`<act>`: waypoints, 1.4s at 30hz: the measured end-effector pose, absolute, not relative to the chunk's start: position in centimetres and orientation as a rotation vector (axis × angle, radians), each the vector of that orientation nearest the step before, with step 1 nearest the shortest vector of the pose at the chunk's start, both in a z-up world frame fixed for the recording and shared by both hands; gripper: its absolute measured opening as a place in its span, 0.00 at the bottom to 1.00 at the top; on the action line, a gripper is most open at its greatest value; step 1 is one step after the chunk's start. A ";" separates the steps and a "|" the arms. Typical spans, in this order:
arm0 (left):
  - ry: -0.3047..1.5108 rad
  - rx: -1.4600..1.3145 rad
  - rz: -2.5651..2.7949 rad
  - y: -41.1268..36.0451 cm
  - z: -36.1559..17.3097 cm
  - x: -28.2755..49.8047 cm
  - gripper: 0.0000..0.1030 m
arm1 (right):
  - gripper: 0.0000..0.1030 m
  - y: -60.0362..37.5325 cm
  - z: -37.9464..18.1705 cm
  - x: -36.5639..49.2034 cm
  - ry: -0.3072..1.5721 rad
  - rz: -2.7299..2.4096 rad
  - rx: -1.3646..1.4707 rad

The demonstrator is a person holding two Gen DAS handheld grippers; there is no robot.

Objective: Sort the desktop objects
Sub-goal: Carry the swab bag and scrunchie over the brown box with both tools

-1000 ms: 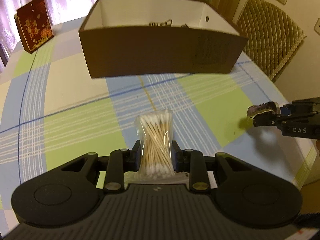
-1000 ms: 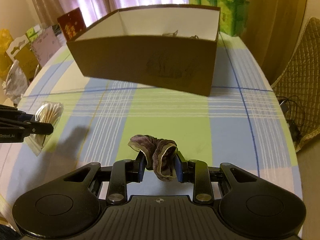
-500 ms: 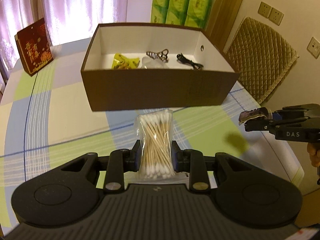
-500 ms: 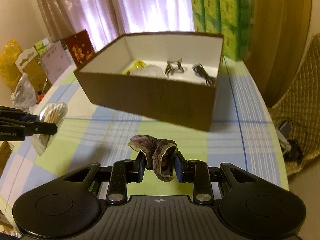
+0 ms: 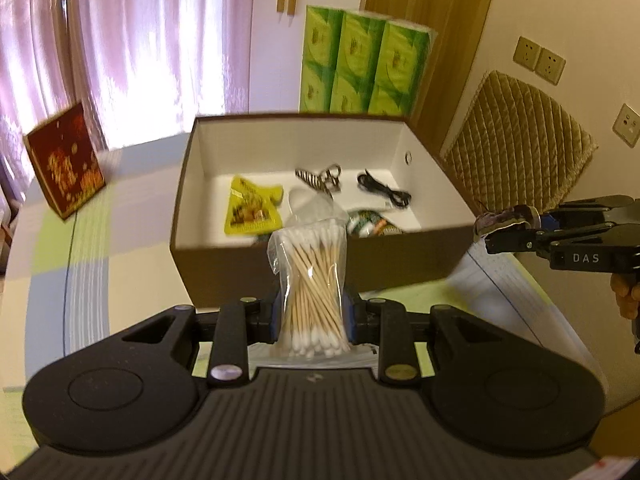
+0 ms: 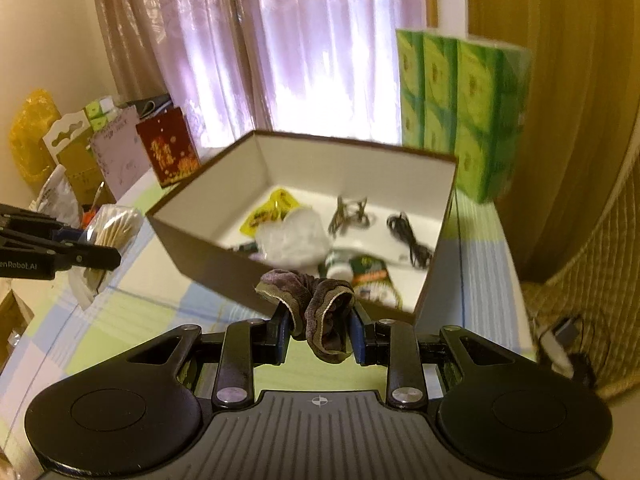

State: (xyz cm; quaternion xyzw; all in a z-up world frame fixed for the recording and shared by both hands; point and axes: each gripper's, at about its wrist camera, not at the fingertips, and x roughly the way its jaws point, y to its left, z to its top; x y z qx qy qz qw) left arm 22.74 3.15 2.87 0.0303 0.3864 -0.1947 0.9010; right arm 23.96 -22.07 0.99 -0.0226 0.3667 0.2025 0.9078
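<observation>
Cotton swabs in a clear bag (image 5: 312, 284), pinched upright between the fingers of the left claw (image 5: 312, 320), raised off the counter (image 5: 72, 280) just in front of the near wall of the brown box (image 5: 384, 264). Bag's top level with the box rim in the left wrist view; white swab tips bunched at both ends, wooden sticks crossing in the middle. Same bag visible at the left edge of the right wrist view (image 6: 114, 232), gripped side-on.

Purple-and-olive scrunchie (image 6: 320, 312), clamped in the right claw (image 6: 320, 334), likewise held in the air near the box's front corner, a loop of fabric drooping below the fingers. Same claw at the right edge of the left wrist view (image 5: 508, 228), marked "DAS", part of a hand (image 5: 624, 296) behind it.

Inside the white-lined box: yellow packet (image 5: 250, 212), metal hair clip (image 5: 320, 178), coiled black cable (image 5: 384, 192), crumpled clear plastic (image 6: 292, 236), green and orange sachet (image 6: 370, 272).

Beyond the box: green tissue packs (image 5: 360, 68), red gift box (image 5: 64, 164), pale curtains (image 5: 140, 40). Checked cloth of blue, green and white over the counter.
</observation>
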 end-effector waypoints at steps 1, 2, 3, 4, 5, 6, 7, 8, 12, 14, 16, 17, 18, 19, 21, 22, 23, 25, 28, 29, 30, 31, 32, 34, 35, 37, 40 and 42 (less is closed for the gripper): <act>0.793 0.070 -0.402 3.1 3.1 23.2 0.24 | 0.27 -22.1 1.2 24.4 0.751 0.421 -0.054; 0.786 0.076 -0.401 3.1 3.4 23.7 0.24 | 0.27 -22.1 1.4 24.8 0.744 0.424 -0.062; 0.781 0.080 -0.401 3.1 3.6 24.2 0.24 | 0.27 -22.1 1.7 25.4 0.737 0.426 -0.068; 0.775 0.082 -0.401 3.1 3.9 24.7 0.24 | 0.27 -22.0 1.9 25.9 0.731 0.429 -0.074; 0.772 0.084 -0.401 3.0 4.1 25.3 0.24 | 0.27 -22.0 2.2 26.4 0.726 0.430 -0.080; 0.770 0.085 -0.401 3.0 4.2 25.9 0.24 | 0.27 -21.9 2.4 27.0 0.721 0.432 -0.088; 0.768 0.087 -0.403 3.0 4.4 26.5 0.24 | 0.27 -21.9 2.6 27.5 0.718 0.435 -0.095; 0.768 0.089 -0.403 2.9 4.5 27.1 0.24 | 0.27 -21.9 2.7 28.2 0.715 0.436 -0.100; 0.774 0.093 -0.407 2.8 4.6 29.5 0.24 | 0.27 -22.1 3.2 30.6 0.714 0.437 -0.113; 0.786 0.094 -0.409 2.7 4.4 30.7 0.24 | 0.27 -22.2 3.4 31.7 0.718 0.439 -0.118; 0.798 0.101 -0.408 2.6 4.1 31.8 0.24 | 0.27 -22.2 3.4 32.7 0.722 0.439 -0.127; 0.806 0.106 -0.408 2.5 3.9 32.3 0.24 | 0.27 -22.2 3.4 33.2 0.726 0.440 -0.130; 0.815 0.110 -0.409 2.4 3.6 32.8 0.24 | 0.27 -22.2 3.3 33.7 0.732 0.442 -0.131; 0.826 0.113 -0.409 2.4 3.3 33.2 0.24 | 0.27 -22.2 3.2 34.0 0.738 0.443 -0.129; 0.846 0.119 -0.414 2.2 2.7 34.2 0.24 | 0.27 -22.2 2.8 34.9 0.761 0.446 -0.130; 0.858 0.120 -0.415 2.2 2.4 34.6 0.24 | 0.27 -22.3 2.5 35.3 0.772 0.446 -0.132; 0.870 0.121 -0.415 2.1 2.1 35.1 0.24 | 0.27 -22.2 2.2 35.7 0.785 0.444 -0.138; 0.901 0.129 -0.412 2.0 1.3 36.1 0.24 | 0.27 -22.1 1.5 36.3 0.806 0.441 -0.156; 0.945 0.152 -0.390 2.0 0.0 37.4 0.24 | 0.27 -21.9 0.3 37.0 0.835 0.442 -0.175; 0.957 0.158 -0.383 2.0 -0.4 37.8 0.24 | 0.27 -21.8 0.0 37.2 0.845 0.443 -0.178; 0.966 0.162 -0.379 2.0 -0.7 38.1 0.24 | 0.27 -21.7 -0.4 37.3 0.854 0.445 -0.182; 0.974 0.165 -0.376 2.0 -1.1 38.4 0.24 | 0.27 -21.6 -0.7 37.4 0.863 0.446 -0.187; 0.984 0.170 -0.370 2.0 -1.4 38.6 0.24 | 0.27 -21.6 -1.0 37.5 0.870 0.446 -0.192; 0.999 0.187 -0.361 1.9 -2.0 39.2 0.24 | 0.27 -21.5 -1.6 37.7 0.885 0.447 -0.203; 1.004 0.198 -0.359 1.9 -2.3 39.3 0.24 | 0.27 -21.4 -1.8 37.7 0.892 0.448 -0.207; 1.015 0.216 -0.356 1.7 -2.7 39.6 0.24 | 0.27 -21.3 -2.2 37.9 0.907 0.451 -0.214; 1.029 0.247 -0.342 1.5 -3.4 39.9 0.24 | 0.27 -21.3 -2.8 38.0 0.923 0.452 -0.226; 1.034 0.264 -0.334 1.3 -3.7 40.1 0.24 | 0.27 -21.2 -3.1 38.1 0.931 0.453 -0.230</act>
